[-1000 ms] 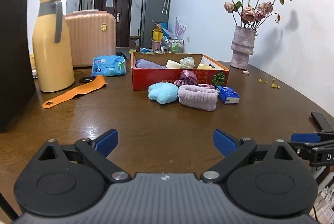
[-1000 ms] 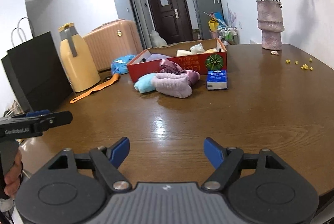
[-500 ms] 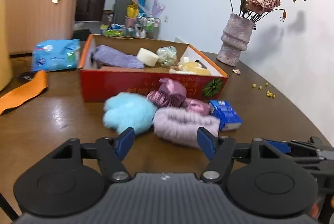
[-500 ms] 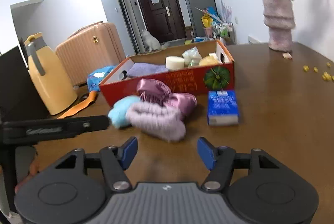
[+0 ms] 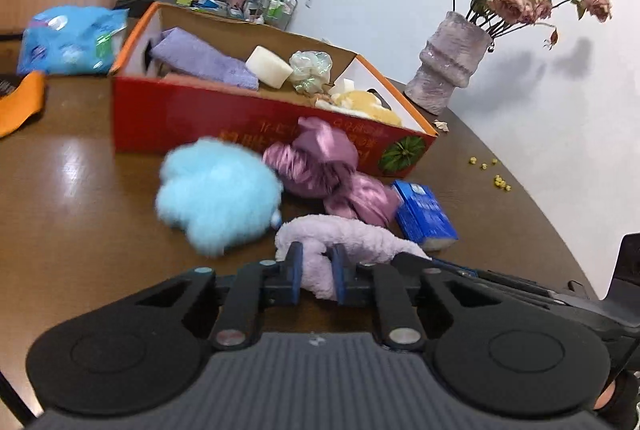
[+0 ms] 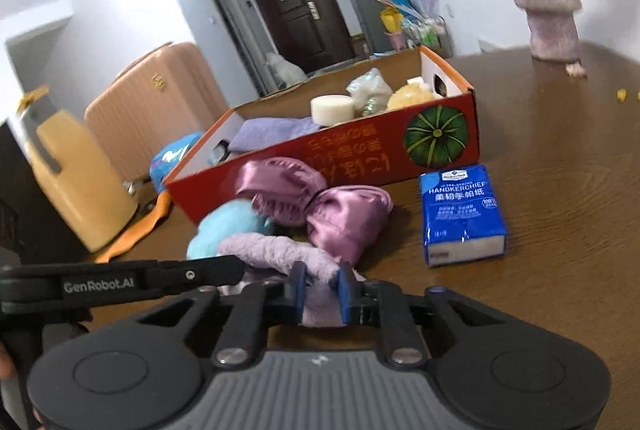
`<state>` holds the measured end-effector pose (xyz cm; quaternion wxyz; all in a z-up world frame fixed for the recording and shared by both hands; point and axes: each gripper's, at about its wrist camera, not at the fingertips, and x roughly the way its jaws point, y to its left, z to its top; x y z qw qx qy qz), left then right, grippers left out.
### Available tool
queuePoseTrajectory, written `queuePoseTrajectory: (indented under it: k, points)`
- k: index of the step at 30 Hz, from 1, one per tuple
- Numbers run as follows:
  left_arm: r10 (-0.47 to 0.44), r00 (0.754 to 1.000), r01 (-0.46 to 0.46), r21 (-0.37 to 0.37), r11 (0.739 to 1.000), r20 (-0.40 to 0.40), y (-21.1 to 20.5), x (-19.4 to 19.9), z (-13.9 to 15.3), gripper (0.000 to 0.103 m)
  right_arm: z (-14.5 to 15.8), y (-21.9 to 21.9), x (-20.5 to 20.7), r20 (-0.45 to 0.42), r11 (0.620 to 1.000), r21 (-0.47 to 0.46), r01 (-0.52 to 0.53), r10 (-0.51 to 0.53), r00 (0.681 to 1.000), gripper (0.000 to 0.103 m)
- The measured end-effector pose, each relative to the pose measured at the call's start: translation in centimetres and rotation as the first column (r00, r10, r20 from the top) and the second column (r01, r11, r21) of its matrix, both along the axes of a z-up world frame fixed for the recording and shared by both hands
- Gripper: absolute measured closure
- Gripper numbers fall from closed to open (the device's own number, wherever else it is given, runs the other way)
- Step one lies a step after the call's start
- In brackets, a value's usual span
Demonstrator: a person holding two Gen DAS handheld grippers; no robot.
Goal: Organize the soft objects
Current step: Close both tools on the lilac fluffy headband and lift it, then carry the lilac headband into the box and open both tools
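A lilac fluffy headband (image 5: 360, 234) (image 6: 272, 248) lies on the brown table in front of a red cardboard box (image 5: 240, 121) (image 6: 360, 149). My left gripper (image 5: 316, 262) is shut on its left end. My right gripper (image 6: 322, 282) is closing on its other end, and the pads are pressing the plush between them. Just behind the headband lie a light blue fluffy ball (image 5: 216, 193) (image 6: 228, 226) and purple satin scrunchies (image 5: 316, 157) (image 6: 344, 218). The box holds a purple cloth, a white sponge and other soft items.
A blue tissue pack (image 6: 460, 213) lies right of the pile. A vase of dried flowers (image 5: 448, 61) stands at the far right. On the left are a yellow jug (image 6: 76, 165), an orange strap (image 5: 20, 105), a blue packet (image 5: 68, 41) and a suitcase (image 6: 140, 97).
Both grippers moved forward across the table to the pile and closed on the lilac headband, one at each end. The left gripper also rolled, tilting its view.
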<state>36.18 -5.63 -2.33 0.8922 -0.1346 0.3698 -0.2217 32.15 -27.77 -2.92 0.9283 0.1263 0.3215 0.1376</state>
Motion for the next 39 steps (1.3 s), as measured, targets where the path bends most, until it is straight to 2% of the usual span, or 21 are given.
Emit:
queuePoseTrajectory:
  k: [4, 7, 8, 9, 11, 12, 14, 18, 20, 25, 27, 30, 31, 37, 39]
  points:
    - [0.022, 1.000, -0.022, -0.003, 1.000, 0.010, 1.0, -6.7, -0.3, 0.087, 0.0, 0.7, -5.5, 0.023, 0.993, -0.054, -0.103, 0.104, 0.994, 0.089]
    - [0.012, 0.999, -0.014, -0.034, 0.999, -0.046, 2.0, -11.5, -0.9, 0.081, -0.3, 0.8, -9.5, -0.009, 0.982, -0.083, -0.170, 0.170, 0.985, 0.084]
    - [0.002, 0.998, -0.005, -0.048, 0.999, -0.061, 2.4, -12.7, -0.9, 0.072, -0.2, 0.4, -10.5, -0.020, 0.983, -0.063, -0.170, 0.169, 0.985, 0.084]
    - [0.007, 0.998, -0.010, -0.063, 0.998, -0.060, 2.9, -13.8, -0.6, 0.067, -0.1, -0.1, -11.3, -0.035, 0.985, -0.033, -0.170, 0.169, 0.985, 0.080]
    - [0.023, 0.999, -0.026, -0.081, 0.996, -0.034, 3.6, -15.2, 0.5, 0.062, 0.5, -1.1, -12.3, -0.030, 0.987, 0.025, -0.156, 0.157, 0.987, 0.077]
    - [0.034, 0.999, -0.035, -0.081, 0.996, -0.014, 3.8, -15.3, 1.0, 0.056, 0.9, -1.5, -12.5, -0.016, 0.988, 0.045, -0.148, 0.149, 0.989, 0.076]
    - [0.070, 0.998, -0.070, -0.072, 0.995, -0.005, 3.8, -14.5, 1.3, 0.051, 1.4, -1.9, -12.2, 0.004, 0.991, 0.072, -0.117, 0.117, 0.993, 0.074]
    - [0.078, 0.994, -0.085, -0.090, 0.992, -0.076, 2.2, -11.7, -0.1, 0.051, 0.8, -0.9, -9.2, 0.006, 0.998, 0.044, -0.054, 0.054, 0.999, 0.071]
    - [0.093, 0.990, -0.099, -0.060, 0.993, -0.104, 1.4, -11.3, -1.0, 0.056, -0.1, -0.1, -8.1, -0.024, 0.999, 0.008, -0.034, 0.034, 0.999, 0.071]
    - [0.098, 0.991, -0.103, -0.057, 0.993, -0.093, 2.0, -12.8, -2.1, 0.058, -1.7, 0.9, -10.0, -0.035, 0.998, -0.029, -0.054, 0.053, 0.998, 0.071]
    - [0.090, 0.992, -0.098, -0.084, 0.992, -0.090, 2.6, -13.2, -2.4, 0.061, -2.2, 0.7, -10.6, -0.026, 0.998, -0.016, -0.065, 0.064, 0.998, 0.074]
    - [0.073, 0.993, -0.081, -0.085, 0.993, -0.093, 2.6, -13.1, -2.3, 0.068, -2.1, 0.8, -10.9, -0.028, 0.998, -0.007, -0.064, 0.064, 0.998, 0.076]
    - [0.069, 0.994, -0.075, -0.071, 0.995, -0.084, 2.3, -13.2, -2.2, 0.068, -2.1, 1.0, -10.9, -0.026, 0.998, -0.014, -0.068, 0.068, 0.997, 0.080]
    - [0.038, 0.999, -0.038, 0.016, 0.999, 0.004, 1.5, -13.6, -1.0, 0.065, -1.8, 1.9, -11.2, 0.002, 0.993, -0.084, -0.083, 0.083, 0.997, 0.083]
    - [0.030, 1.000, -0.030, 0.017, 0.999, 0.001, 1.4, -13.5, -0.9, 0.072, -1.6, 2.0, -11.1, 0.004, 0.992, -0.093, -0.089, 0.089, 0.996, 0.086]
